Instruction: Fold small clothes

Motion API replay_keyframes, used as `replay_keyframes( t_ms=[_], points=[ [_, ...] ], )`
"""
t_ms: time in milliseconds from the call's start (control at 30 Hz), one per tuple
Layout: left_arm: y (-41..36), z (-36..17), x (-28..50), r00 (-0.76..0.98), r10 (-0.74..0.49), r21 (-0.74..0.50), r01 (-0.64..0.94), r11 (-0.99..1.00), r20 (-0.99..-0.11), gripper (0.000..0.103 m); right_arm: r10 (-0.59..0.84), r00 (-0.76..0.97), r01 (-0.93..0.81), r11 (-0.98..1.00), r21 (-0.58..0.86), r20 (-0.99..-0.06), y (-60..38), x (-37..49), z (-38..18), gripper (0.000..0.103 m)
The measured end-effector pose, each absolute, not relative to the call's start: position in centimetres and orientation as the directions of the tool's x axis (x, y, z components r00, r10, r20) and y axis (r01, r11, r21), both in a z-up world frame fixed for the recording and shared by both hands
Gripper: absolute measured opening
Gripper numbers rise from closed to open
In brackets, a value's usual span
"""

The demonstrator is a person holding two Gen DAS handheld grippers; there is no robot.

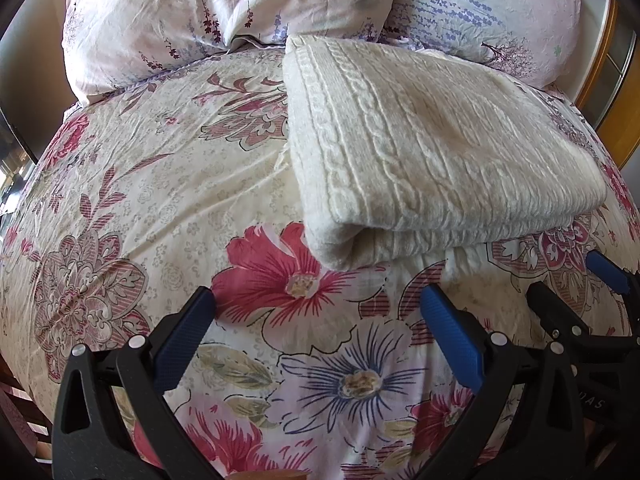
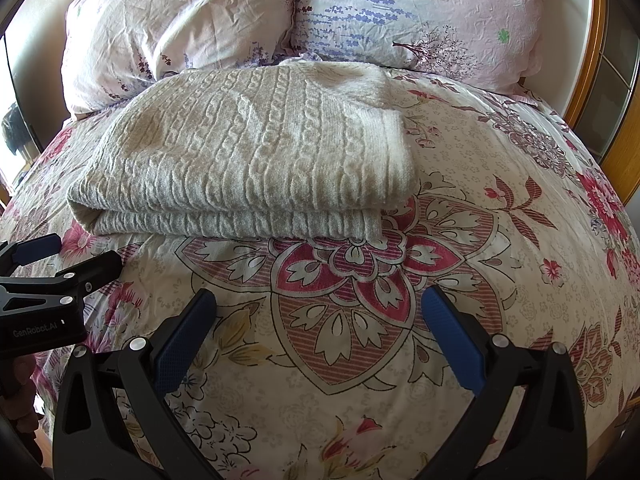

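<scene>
A cream cable-knit sweater [image 1: 420, 152] lies folded in a thick rectangle on the floral bedspread [image 1: 140, 184]; it also shows in the right wrist view [image 2: 248, 160]. My left gripper [image 1: 318, 298] is open and empty, hovering over the bedspread just short of the sweater's near fold. My right gripper [image 2: 320, 296] is open and empty, a little back from the sweater's near edge. The right gripper also shows at the right edge of the left wrist view [image 1: 576, 280]. The left gripper shows at the left edge of the right wrist view [image 2: 64, 252].
Two pale floral pillows [image 2: 180, 16] [image 2: 420, 12] lean at the head of the bed behind the sweater. A wooden bed frame [image 2: 592, 80] runs along the right side. The bedspread [image 2: 500, 240] spreads out to the right of the sweater.
</scene>
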State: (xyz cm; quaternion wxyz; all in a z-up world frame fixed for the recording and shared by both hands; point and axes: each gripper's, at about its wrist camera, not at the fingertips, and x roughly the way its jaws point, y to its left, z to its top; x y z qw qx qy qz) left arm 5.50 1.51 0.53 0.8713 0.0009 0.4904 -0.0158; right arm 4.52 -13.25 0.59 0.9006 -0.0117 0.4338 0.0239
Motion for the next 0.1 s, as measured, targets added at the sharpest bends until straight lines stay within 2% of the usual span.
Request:
replay_keyframes(
  t_ms=[100],
  points=[
    [1.53,0.55,5.64,0.518,-0.027,-0.013,0.029,0.999,-0.855,0.101,0.033,0.622,-0.054,0.999,0.000,-0.782,-13.26,4.52,0.59,0.102]
  ],
)
